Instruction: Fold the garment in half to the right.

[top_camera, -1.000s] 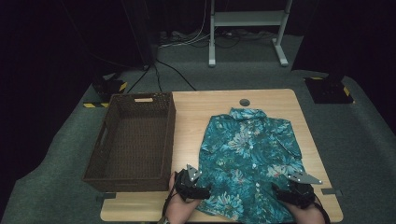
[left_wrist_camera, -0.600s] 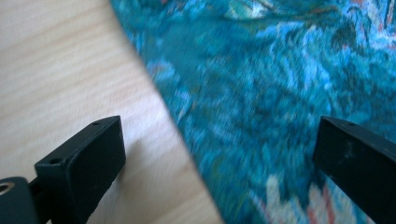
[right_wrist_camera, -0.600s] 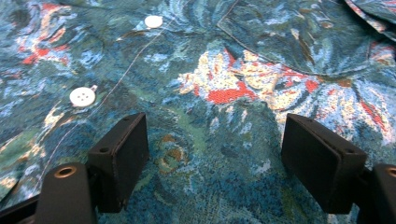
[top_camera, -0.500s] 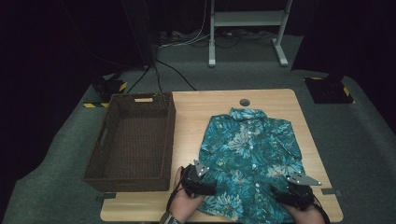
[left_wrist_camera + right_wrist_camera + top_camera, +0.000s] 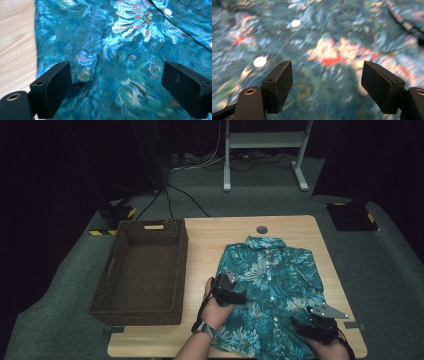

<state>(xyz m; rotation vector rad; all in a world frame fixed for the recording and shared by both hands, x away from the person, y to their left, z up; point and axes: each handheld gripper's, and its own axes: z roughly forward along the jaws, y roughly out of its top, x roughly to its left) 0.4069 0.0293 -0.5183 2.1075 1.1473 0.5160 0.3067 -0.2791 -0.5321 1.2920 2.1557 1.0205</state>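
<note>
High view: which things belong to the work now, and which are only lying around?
In the work: shirt; left gripper; right gripper, both open over it.
Lying around: basket; table; white stand; floor cables.

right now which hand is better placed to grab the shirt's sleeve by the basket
Left. The left gripper sits over the shirt at its basket side, jaws open over the cloth. The right gripper is at the far, lower hem.
</note>
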